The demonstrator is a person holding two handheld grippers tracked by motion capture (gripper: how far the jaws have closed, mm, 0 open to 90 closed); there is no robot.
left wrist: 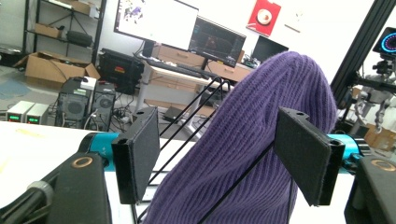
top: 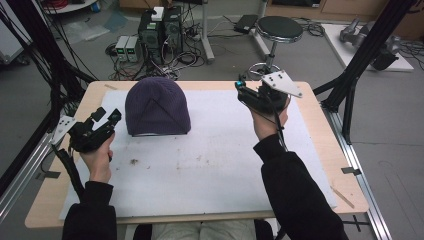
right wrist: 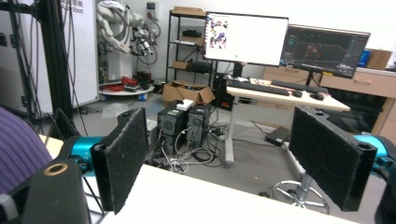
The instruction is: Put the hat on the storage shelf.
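Observation:
A purple knit hat (top: 157,106) stands domed on the white mat (top: 215,165), toward the back left of the table, with thin black wire (left wrist: 187,121) running over and beside it. My left gripper (top: 107,117) hovers just left of the hat, open. In the left gripper view its pads (left wrist: 140,158) stand wide apart (left wrist: 219,156), and the hat (left wrist: 243,140) rises beyond them, untouched. My right gripper (top: 241,90) is held up over the back right of the mat, open (right wrist: 224,158), with nothing between its pads. The hat's edge (right wrist: 16,144) shows at the far left of the right gripper view.
The wooden table (top: 325,170) ends close behind the hat. Small dark crumbs (top: 134,161) lie on the mat in front of the hat. Beyond the table are computer towers (top: 160,30), a black stool (top: 279,29) and a black frame post (top: 360,60) at the right.

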